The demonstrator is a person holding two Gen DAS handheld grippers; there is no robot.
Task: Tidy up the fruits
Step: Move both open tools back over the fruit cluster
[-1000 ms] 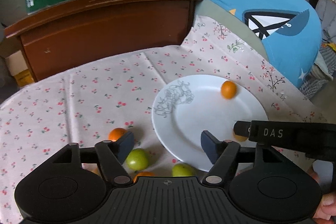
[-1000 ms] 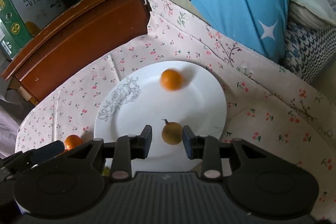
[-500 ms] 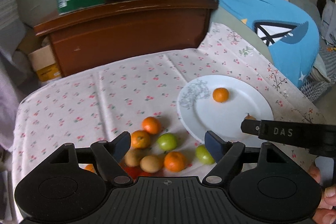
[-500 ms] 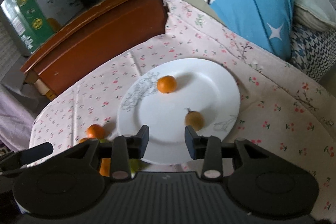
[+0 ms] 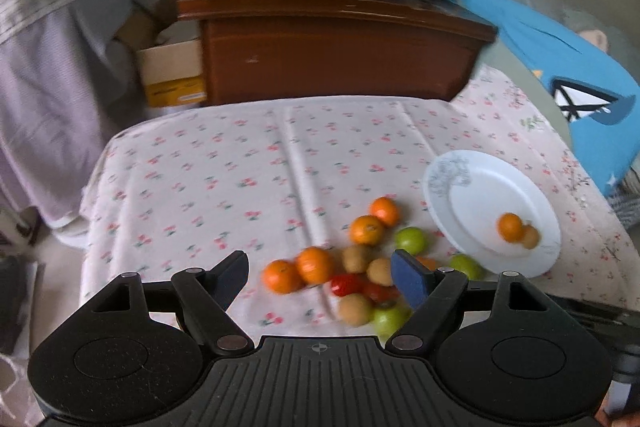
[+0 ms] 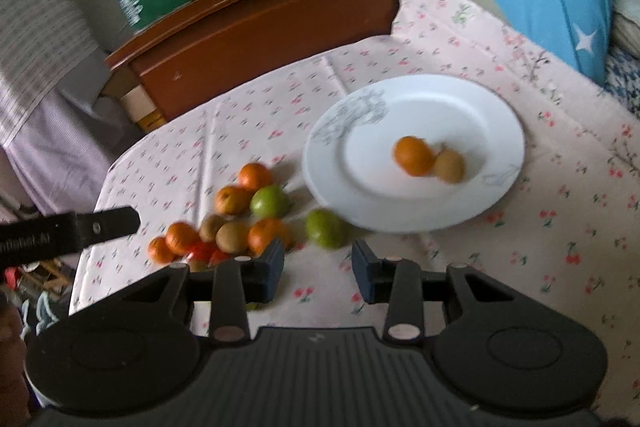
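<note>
Fruits pile [image 5: 352,267] now in full view left of plate [image 6: 496,99]; both cameras have pulled back since a second ago. On plate: one orange [image 6: 413,156] touching one brown fruit [image 6: 449,166], apart before. Off plate, blurry: roughly five oranges, three green, three brown, two red. Left gripper [image 5: 320,277] wide, empty, above pile. Right gripper [image 6: 318,269] partly spread, empty, near plate's near edge.

An orange [image 6: 413,155] and a kiwi [image 6: 449,166] touch on the white plate [image 6: 492,107]; mixed fruits [image 6: 236,219] cluster beside it.
</note>
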